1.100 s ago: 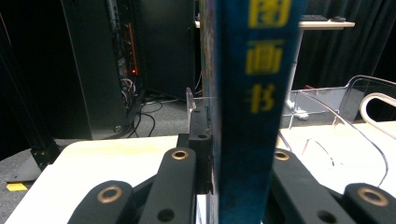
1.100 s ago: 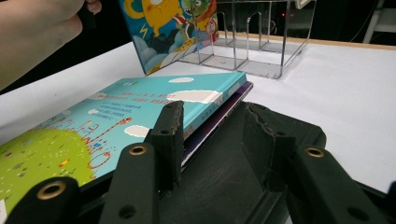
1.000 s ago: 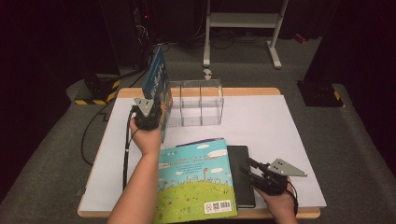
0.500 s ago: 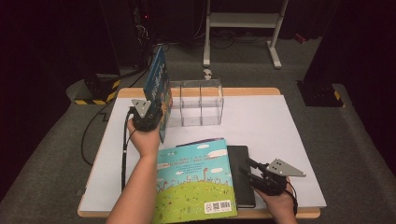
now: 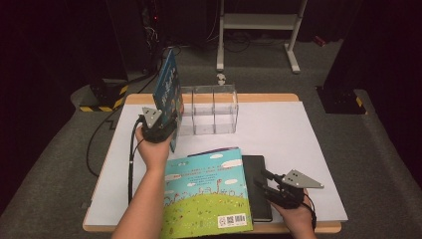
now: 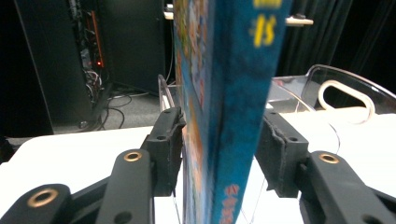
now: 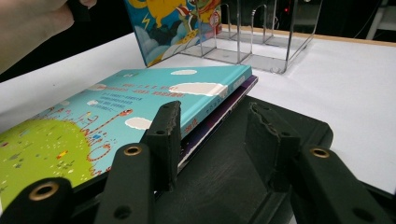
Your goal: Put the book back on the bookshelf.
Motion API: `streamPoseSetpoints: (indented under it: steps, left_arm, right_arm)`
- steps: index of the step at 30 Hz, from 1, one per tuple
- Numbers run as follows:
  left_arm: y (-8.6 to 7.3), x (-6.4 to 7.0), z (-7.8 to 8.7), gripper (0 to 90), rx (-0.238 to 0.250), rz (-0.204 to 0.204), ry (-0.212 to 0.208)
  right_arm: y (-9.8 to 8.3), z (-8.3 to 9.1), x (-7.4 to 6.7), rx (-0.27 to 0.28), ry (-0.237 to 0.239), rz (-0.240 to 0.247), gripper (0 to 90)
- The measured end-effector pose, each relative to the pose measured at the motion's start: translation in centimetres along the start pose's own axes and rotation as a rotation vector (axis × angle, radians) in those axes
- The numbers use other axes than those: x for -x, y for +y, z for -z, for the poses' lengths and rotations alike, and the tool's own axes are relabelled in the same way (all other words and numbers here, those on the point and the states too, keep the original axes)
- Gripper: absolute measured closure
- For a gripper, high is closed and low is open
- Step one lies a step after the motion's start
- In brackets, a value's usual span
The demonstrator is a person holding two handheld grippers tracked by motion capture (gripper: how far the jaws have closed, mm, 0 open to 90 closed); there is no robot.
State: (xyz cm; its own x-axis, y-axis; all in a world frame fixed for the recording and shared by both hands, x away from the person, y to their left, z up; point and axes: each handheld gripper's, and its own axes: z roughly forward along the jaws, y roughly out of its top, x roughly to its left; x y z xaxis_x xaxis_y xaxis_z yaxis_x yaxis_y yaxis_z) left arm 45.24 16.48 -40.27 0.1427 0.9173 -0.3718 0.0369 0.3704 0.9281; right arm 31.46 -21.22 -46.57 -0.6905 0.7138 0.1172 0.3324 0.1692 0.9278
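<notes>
At the bottom of the high view we see a green book (image 5: 206, 191) lying on a black book (image 5: 259, 186) on the table (image 5: 278, 124); our right gripper (image 5: 266, 184) rests there, fingers half apart around nothing. Farther up, at upper left, our left gripper (image 5: 166, 130) brackets the upright blue book (image 5: 166, 87) in the clear rack (image 5: 209, 109), its fingers just opening, a gap beside the cover.

On the table (image 5: 308, 149), the left tongs (image 5: 166, 130) sit at an upright blue book (image 5: 168, 89) beside the clear rack (image 5: 211, 109). The right tongs (image 5: 266, 180) hover over a black book (image 5: 260, 191) beside the picture book (image 5: 206, 191).
</notes>
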Motion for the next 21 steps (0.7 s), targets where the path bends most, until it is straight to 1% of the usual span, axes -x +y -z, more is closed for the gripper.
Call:
streamPoseSetpoints:
  steps: [3,4,5,8,9,12,14,17,19,20,21]
  left_arm:
    - [0.0,-0.2,0.2,45.9,-0.023,0.002,-0.011]
    - [0.0,-0.2,0.2,44.4,-0.017,0.013,-0.013]
    - [0.0,-0.3,0.3,43.0,-0.023,0.017,-0.016]
    - [0.0,-0.5,0.4,36.4,-0.053,0.025,-0.023]
    - [0.0,-0.5,0.5,36.0,-0.063,0.03,-0.025]
    - [0.0,-0.7,0.7,31.9,-0.072,0.02,-0.019]
    - [0.0,-0.7,1.0,28.2,-0.079,0.022,-0.02]
    - [-0.2,-0.8,1.4,26.7,-0.09,0.009,-0.032]
    - [-0.3,-0.8,1.6,25.6,-0.102,0.024,-0.034]
    - [-0.3,-1.0,1.7,25.1,-0.116,0.017,-0.035]
    - [-0.4,-1.1,1.8,24.5,-0.119,0.021,-0.041]
  right_arm:
    - [0.0,0.0,-0.1,-0.002,0.0,0.004,54.7]
    - [0.0,0.0,-0.1,-0.004,-0.001,0.005,54.7]
    - [0.0,0.0,-0.1,-0.006,0.001,0.002,54.8]
    - [0.0,-0.1,-0.1,-0.01,0.01,0.003,55.3]
    - [0.0,-0.1,-0.1,-0.011,0.01,0.006,55.0]
    - [0.0,-0.2,-0.1,-0.013,0.008,0.009,54.7]
    - [0.0,-0.2,-0.1,-0.015,0.005,0.011,53.9]
    - [0.0,-0.2,-0.1,-0.016,-0.003,0.012,52.3]
    - [0.0,-0.2,0.0,-0.017,-0.007,0.008,50.9]
    - [0.0,-0.2,0.0,-0.017,-0.008,0.007,50.4]
    - [0.0,-0.2,0.0,-0.017,-0.01,0.008,50.0]
